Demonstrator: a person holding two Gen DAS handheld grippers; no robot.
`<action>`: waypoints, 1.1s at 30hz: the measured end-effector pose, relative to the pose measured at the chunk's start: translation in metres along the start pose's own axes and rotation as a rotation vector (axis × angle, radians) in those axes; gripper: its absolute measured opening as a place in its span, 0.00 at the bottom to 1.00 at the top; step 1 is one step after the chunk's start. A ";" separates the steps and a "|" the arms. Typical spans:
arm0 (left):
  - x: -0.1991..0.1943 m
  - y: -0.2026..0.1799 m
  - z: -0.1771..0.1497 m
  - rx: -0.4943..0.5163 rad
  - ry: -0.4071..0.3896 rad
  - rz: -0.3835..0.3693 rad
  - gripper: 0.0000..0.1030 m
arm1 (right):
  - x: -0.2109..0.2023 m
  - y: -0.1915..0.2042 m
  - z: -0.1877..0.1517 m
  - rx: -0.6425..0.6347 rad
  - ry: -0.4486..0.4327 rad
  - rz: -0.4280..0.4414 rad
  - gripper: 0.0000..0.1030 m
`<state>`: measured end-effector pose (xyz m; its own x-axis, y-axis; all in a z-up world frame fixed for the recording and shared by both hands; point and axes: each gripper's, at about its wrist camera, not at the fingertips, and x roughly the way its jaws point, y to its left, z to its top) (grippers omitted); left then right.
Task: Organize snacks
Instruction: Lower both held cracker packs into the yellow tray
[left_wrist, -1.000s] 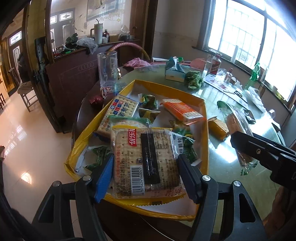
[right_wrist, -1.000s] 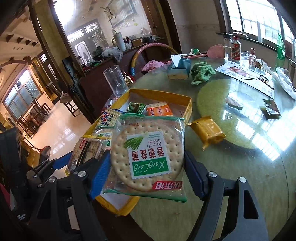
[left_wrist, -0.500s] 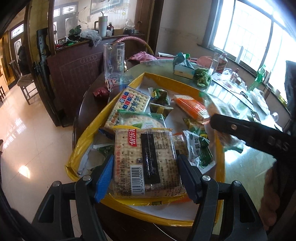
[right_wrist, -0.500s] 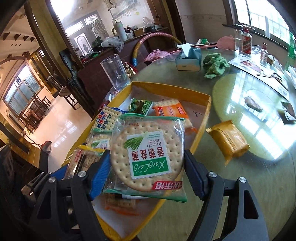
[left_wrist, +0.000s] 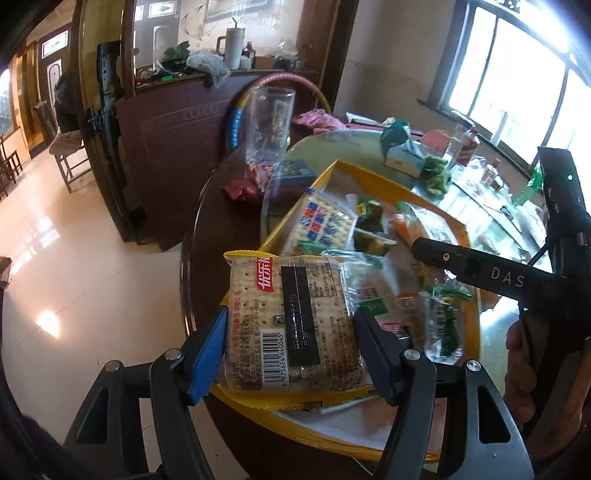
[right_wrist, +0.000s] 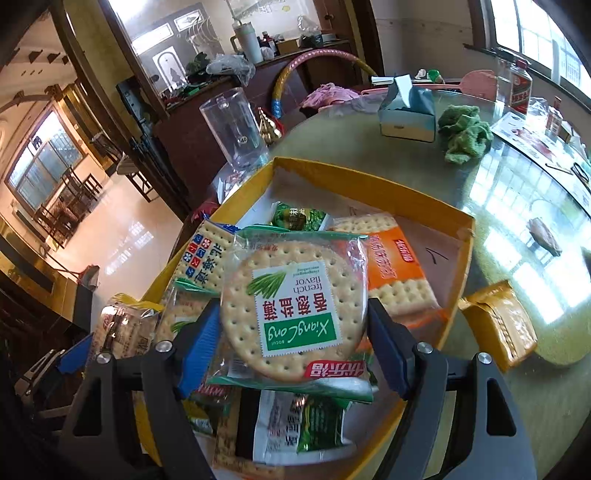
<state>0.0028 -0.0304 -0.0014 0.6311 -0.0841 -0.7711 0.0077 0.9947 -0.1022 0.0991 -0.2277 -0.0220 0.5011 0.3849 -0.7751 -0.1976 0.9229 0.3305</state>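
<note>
Snack packets crowd the yellow tray (right_wrist: 373, 184); bare tabletop (right_wrist: 491, 236) lies open to its right.

A: We are noting a round table (right_wrist: 424, 177) with a glossy greenish glass top that is reflecting the windows.

B: We are seeing a shallow yellow box (right_wrist: 373, 184) sitting on it near the edge, with a clear plastic pitcher (right_wrist: 236, 129) standing just beyond the box's far corner.

A: We are also logging a yellow snack packet (right_wrist: 498, 325) lying on the glass just beside the box's right wall, apart from it.

B: Farther back we are recording a tissue box (right_wrist: 406, 110), a crumpled green cloth (right_wrist: 465, 133) near it, and bottles (right_wrist: 517, 85) standing toward the window side.
</note>
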 end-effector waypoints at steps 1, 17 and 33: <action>0.003 0.000 0.001 0.006 0.006 0.002 0.66 | 0.004 0.002 0.001 -0.007 0.004 -0.010 0.75; 0.011 0.007 0.002 0.021 0.032 0.020 0.66 | 0.038 0.023 0.009 -0.078 0.035 -0.099 0.75; 0.001 0.003 0.002 0.002 0.003 0.014 0.77 | -0.015 0.011 0.005 -0.008 -0.062 -0.017 0.84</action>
<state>0.0049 -0.0277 -0.0011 0.6287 -0.0706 -0.7744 0.0003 0.9959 -0.0905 0.0941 -0.2228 -0.0040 0.5559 0.3676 -0.7456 -0.1948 0.9295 0.3131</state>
